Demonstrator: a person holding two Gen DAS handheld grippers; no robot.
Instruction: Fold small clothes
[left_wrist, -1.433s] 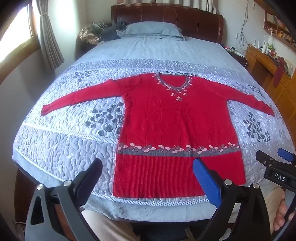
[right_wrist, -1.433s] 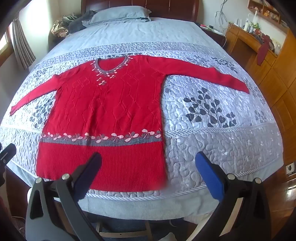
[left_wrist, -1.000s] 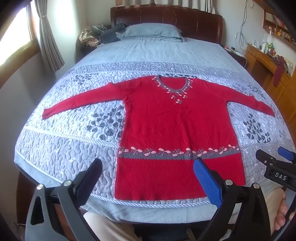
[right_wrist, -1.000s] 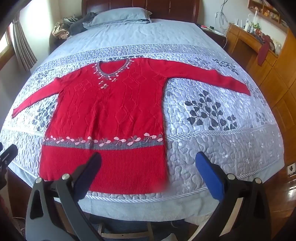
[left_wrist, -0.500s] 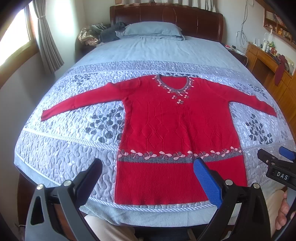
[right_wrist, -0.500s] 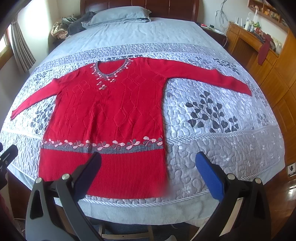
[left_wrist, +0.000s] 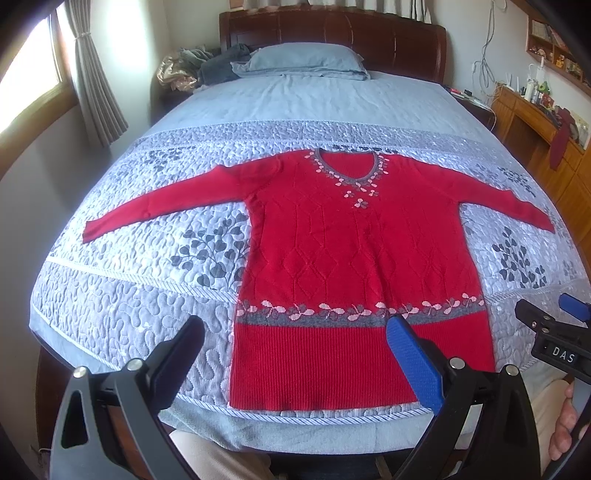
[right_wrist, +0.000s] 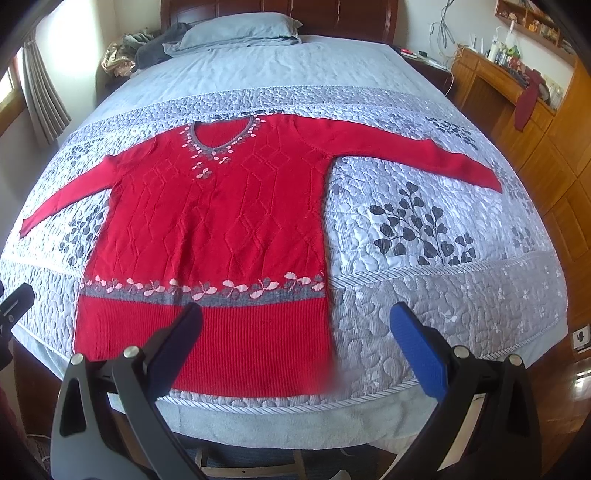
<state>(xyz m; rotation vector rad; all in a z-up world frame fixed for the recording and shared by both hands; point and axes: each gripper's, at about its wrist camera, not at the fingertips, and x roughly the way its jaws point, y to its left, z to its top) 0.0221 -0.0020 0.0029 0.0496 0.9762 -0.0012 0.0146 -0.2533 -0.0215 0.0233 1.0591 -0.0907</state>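
Note:
A red knitted sweater (left_wrist: 354, 254) (right_wrist: 218, 229) lies flat and face up on the quilted bed, both sleeves spread out sideways, hem toward me. It has a grey V-neck with pink leaf trim and a grey-and-pink leaf band above the ribbed hem. My left gripper (left_wrist: 295, 328) hovers open above the hem's left part, touching nothing. My right gripper (right_wrist: 295, 314) hovers open over the hem's right corner, also holding nothing. The right gripper's tip (left_wrist: 546, 321) shows at the right edge of the left wrist view.
The bed's grey-blue quilt (left_wrist: 122, 295) has a corded front edge (right_wrist: 280, 404). A pillow (left_wrist: 303, 62) and a heap of clothes (left_wrist: 192, 68) lie by the dark headboard. A wooden cabinet (right_wrist: 532, 122) stands right, a curtained window (left_wrist: 33, 85) left. A person's legs (left_wrist: 221, 458) show below.
Both views have shifted slightly lower and closer to the bed over the last second. The sweater has not moved and both grippers stay open.

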